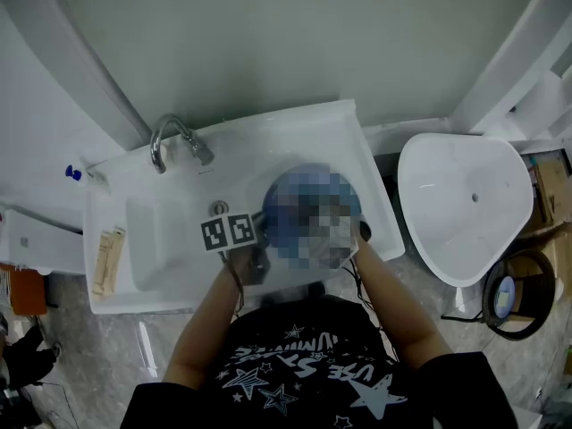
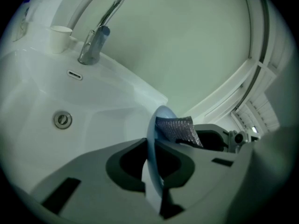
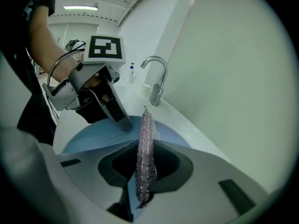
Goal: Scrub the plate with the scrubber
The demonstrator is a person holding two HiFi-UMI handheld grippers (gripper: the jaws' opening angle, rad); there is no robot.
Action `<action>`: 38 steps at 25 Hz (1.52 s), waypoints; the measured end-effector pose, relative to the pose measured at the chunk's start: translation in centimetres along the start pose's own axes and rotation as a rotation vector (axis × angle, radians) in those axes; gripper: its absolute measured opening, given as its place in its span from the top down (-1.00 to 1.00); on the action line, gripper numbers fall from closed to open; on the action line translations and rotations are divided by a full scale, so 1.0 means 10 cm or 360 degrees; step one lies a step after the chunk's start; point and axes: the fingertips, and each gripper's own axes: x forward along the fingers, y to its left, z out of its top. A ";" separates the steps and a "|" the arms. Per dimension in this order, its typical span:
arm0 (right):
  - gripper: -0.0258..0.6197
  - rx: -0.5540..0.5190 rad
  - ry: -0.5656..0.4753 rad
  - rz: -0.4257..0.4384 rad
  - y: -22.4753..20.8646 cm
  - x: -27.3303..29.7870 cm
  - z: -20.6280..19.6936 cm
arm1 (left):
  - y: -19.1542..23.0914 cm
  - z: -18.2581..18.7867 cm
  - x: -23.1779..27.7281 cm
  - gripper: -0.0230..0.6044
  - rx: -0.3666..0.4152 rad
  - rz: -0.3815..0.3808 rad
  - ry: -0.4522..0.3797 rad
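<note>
A blue plate is held over the white sink, partly under a mosaic patch. My left gripper, with its marker cube, is shut on the plate's near rim. In the left gripper view the plate stands edge-on between the jaws of the left gripper. The silvery mesh scrubber lies against its far face. In the right gripper view my right gripper is shut on the scrubber, which rests on the plate. The left gripper grips the plate's far side there.
A chrome faucet stands at the sink's back left, with a drain below it. A white cup and a blue-capped bottle sit by the faucet. A white bowl-shaped fixture and a round bin stand to the right.
</note>
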 end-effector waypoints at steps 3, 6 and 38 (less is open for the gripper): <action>0.67 -0.0046 -0.0039 0.0126 0.15 0.01 0.05 | 0.03 0.03 -0.02 0.83 0.0010 0.0005 0.0004; 0.67 -0.0112 -0.0075 0.0230 0.30 -0.02 0.09 | 0.07 0.06 -0.05 0.83 0.0005 0.0001 -0.0009; 0.67 -0.0442 0.0044 0.0497 0.72 -0.34 -0.17 | 0.52 0.19 -0.26 0.83 0.0059 0.0161 -0.0070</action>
